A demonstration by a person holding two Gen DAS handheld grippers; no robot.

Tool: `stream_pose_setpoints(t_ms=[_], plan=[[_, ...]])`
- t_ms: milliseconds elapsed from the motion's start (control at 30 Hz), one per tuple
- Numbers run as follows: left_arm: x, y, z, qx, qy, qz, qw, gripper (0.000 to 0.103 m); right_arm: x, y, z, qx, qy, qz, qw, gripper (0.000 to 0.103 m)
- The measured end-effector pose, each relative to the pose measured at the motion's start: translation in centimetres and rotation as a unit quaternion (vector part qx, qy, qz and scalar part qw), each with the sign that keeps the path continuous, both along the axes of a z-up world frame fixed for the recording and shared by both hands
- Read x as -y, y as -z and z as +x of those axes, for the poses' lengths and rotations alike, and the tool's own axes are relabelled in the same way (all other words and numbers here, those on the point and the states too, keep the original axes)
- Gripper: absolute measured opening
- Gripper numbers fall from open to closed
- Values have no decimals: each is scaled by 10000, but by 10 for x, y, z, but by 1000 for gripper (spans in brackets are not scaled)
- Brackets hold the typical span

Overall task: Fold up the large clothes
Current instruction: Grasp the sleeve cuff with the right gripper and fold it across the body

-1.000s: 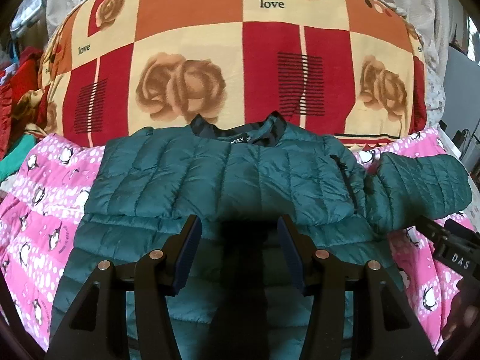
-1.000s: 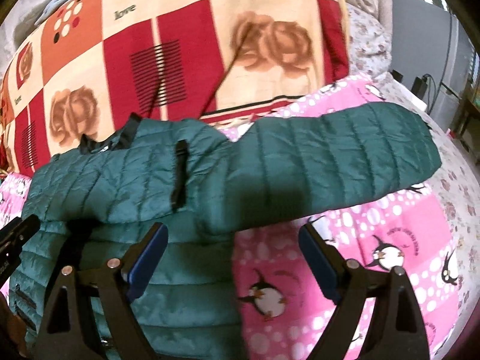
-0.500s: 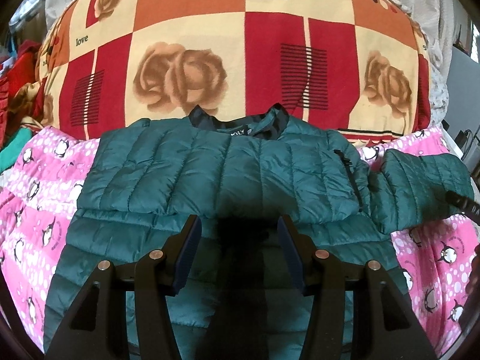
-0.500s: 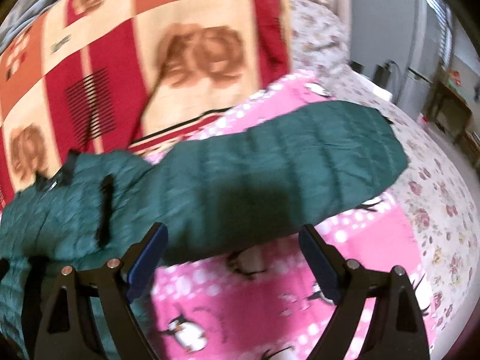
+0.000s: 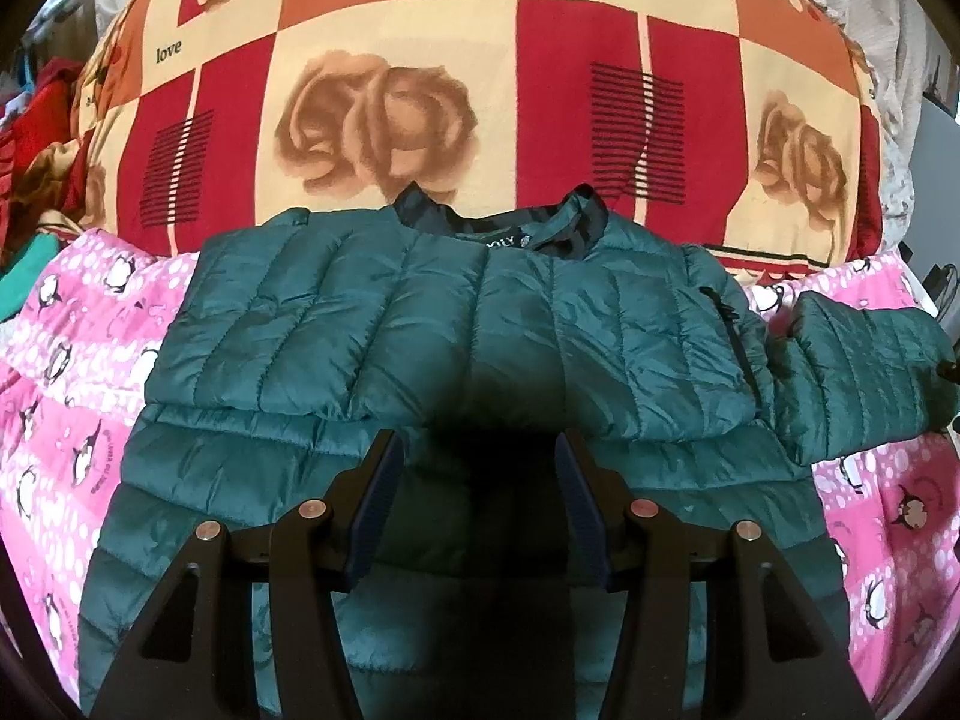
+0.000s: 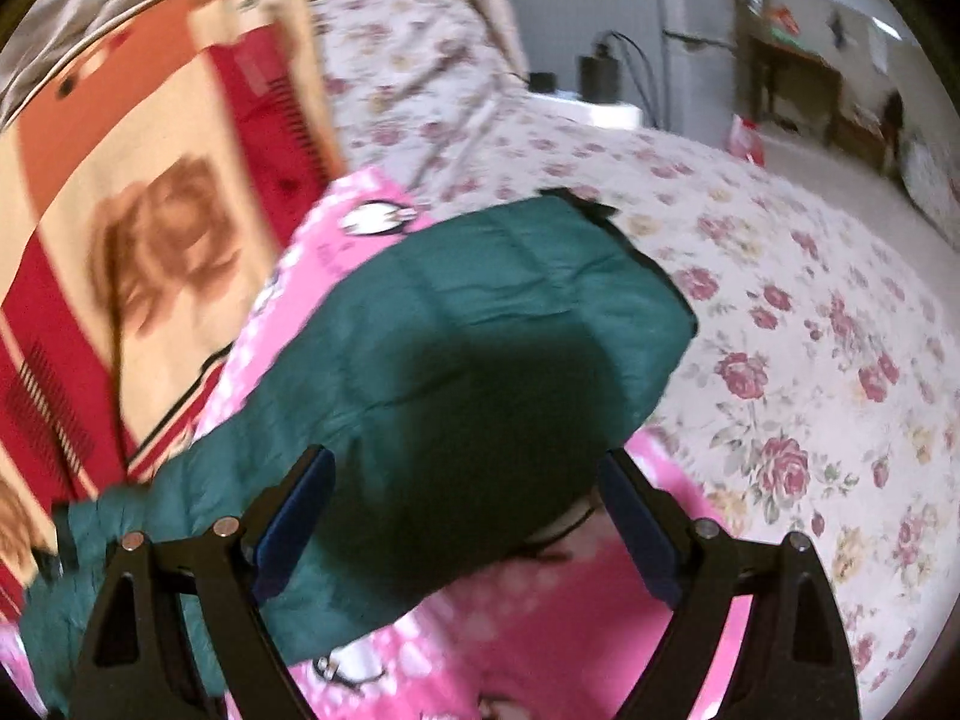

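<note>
the green quilted jacket [image 5: 456, 324] lies front up on the pink penguin blanket [image 5: 66, 360], collar toward the big rose-patterned cushion [image 5: 384, 90], with one sleeve already folded across the chest and the other sleeve [image 6: 480, 324] stretched out to the side. it looks light, puffy and soft, with a slick shell, so i judge it will slump and slide rather than hold a crease; a pinch on the cuff end of the outstretched sleeve, catching a quilted seam, seems the surest hold. the left gripper [image 5: 474, 468] hovers over the jacket's lower middle with its jaws partly apart and nothing between them. the right gripper [image 6: 465, 480] stands wide, empty, above the sleeve. the left wrist view shows the whole body and collar but only a stub of that sleeve; the right wrist view, blurred, shows the sleeve's cuff and the floral sheet [image 6: 780, 312] beyond.
</note>
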State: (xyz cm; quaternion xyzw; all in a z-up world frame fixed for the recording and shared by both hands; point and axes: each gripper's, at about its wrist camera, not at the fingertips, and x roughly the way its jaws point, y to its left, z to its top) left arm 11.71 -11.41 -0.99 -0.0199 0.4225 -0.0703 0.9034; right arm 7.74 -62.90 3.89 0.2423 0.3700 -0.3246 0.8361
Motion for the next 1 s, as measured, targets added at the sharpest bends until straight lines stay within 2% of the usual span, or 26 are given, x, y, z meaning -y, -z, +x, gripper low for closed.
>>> stream_pose_setpoints(t_ms=[200,400,567,633,667,733,800,1000], plan=[[-3,5,4,-13,-26,44,10000,20,39,16,0,187,338,348,9986,92],[-5,7,8,-2,-54,126,9999,20,42,21,2,346,385,371,9980,91],[-10,6,10,37,-141,128,9998,20,35,18,8,303,113,125,9994,69],[-13,7,11,24,-172,125,9998,20,30,14,11,280,-60,39,9996,51],[-13,7,12,22,-185,123,9998,20,26,12,13,252,-148,-25,9996,47],[-15,7,12,17,-206,120,9997,20,19,8,16,206,-293,-173,9992,31],[-15,7,11,14,-196,119,9997,20,10,2,17,226,-473,-308,9982,22],[-18,5,10,53,-204,124,9997,20,-17,-17,13,470,-970,-292,9937,19]])
